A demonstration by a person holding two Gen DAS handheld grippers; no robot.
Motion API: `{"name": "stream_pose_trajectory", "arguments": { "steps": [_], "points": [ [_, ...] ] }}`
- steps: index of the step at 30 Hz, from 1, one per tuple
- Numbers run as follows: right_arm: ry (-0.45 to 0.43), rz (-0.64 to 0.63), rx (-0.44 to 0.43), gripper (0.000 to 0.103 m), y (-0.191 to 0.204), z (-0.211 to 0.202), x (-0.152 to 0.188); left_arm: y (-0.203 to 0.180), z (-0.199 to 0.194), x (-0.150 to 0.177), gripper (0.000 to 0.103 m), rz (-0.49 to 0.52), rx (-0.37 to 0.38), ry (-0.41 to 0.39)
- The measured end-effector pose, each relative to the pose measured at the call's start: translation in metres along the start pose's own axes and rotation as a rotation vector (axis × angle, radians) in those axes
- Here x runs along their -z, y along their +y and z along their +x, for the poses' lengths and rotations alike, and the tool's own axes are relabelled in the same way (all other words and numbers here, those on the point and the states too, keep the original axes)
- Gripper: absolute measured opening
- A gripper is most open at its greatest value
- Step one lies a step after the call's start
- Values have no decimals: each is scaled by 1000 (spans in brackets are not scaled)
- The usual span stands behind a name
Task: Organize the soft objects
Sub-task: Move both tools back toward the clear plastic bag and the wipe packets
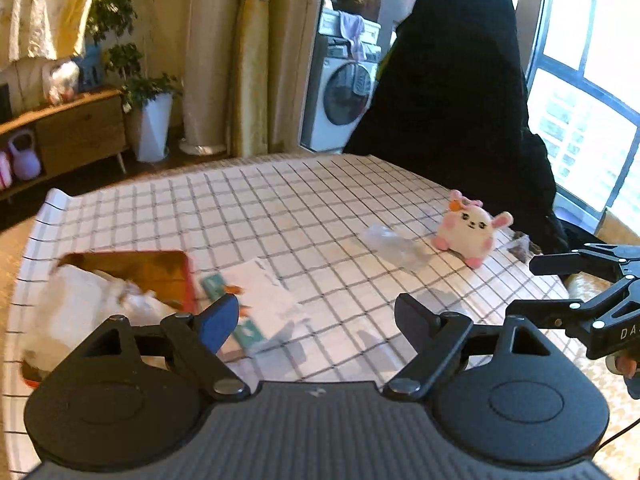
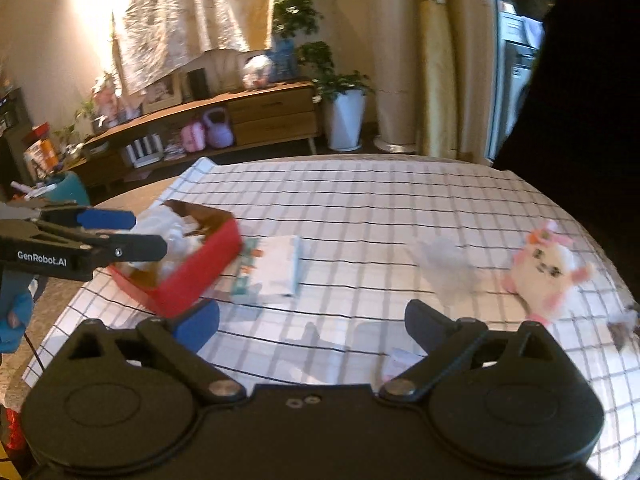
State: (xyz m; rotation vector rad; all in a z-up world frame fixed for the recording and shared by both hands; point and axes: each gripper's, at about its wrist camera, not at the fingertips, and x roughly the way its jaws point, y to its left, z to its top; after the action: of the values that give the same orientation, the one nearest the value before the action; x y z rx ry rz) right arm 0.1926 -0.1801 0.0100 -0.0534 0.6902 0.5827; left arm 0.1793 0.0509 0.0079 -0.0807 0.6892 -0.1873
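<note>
Two fisheye wrist views over a table covered w/ a white cloth [image 1: 280,200] gridded in black. In the left wrist view the left gripper [image 1: 316,316] is seen at 6 o'clock, its fingers spread wide apart w/ nothing between them; one fingertip carries a blue pad, the other is black. The right gripper [image 1: 524,284] is seen entering at 3 o'clock, also spread open and empty. A pink-and-white plush bunny [image 1: 468,228] is seen upright on the cloth at approx. 2 o'clock, near the far right edge, well apart from both grippers. Just left of it, a crumpled clear plastic wrapper [image 1: 394,244] lies on the cloth. At 9 o'clock a red box [image 1: 168,268] is seen, holding white soft material [image 1: 80,304]; contents are blurred and can't be told exactly. Beside the box, twd. centre, a tissue pack [image 1: 256,296] w/ teal print lies flat. In the right wrist view the right gripper [image 2: 312,316] is shown at 6 o'clock, wide open, nothing held; the left gripper [image 2: 148,232] comes in at 9 o'clock, just in front of the box [image 2: 200,272]. The bunny [image 2: 548,268] is at 3 o'clock there, blurred. Behind the table: a wooden sideboard [image 2: 260,108], a potted plant [image 2: 344,120], a washing machine [image 1: 344,100].
</note>
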Motion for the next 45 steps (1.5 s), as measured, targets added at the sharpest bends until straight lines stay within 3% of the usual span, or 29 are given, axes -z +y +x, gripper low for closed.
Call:
{"name": "stream_pose_trajectory", "arguments": {
  "steps": [5, 8, 18, 29, 40, 45],
  "points": [
    [4, 46, 32, 101, -32, -7, 17, -22, 21, -1, 87, 0, 25, 19],
    [19, 56, 49, 101, -49, -8, 28, -35, 35, -3, 101, -5, 24, 31],
    [48, 22, 74, 101, -77, 5, 58, -67, 92, -17, 101, -56, 55, 57],
    [80, 8, 65, 101, -98, 33, 82, -93, 162, -29, 101, -57, -1, 90],
    [96, -43, 52, 101, -100, 69, 81, -96, 228, -39, 101, -32, -60, 155],
    [90, 7, 30, 101, -95, 83, 72, -99, 252, -45, 101, -29, -55, 186]
  ]
}}
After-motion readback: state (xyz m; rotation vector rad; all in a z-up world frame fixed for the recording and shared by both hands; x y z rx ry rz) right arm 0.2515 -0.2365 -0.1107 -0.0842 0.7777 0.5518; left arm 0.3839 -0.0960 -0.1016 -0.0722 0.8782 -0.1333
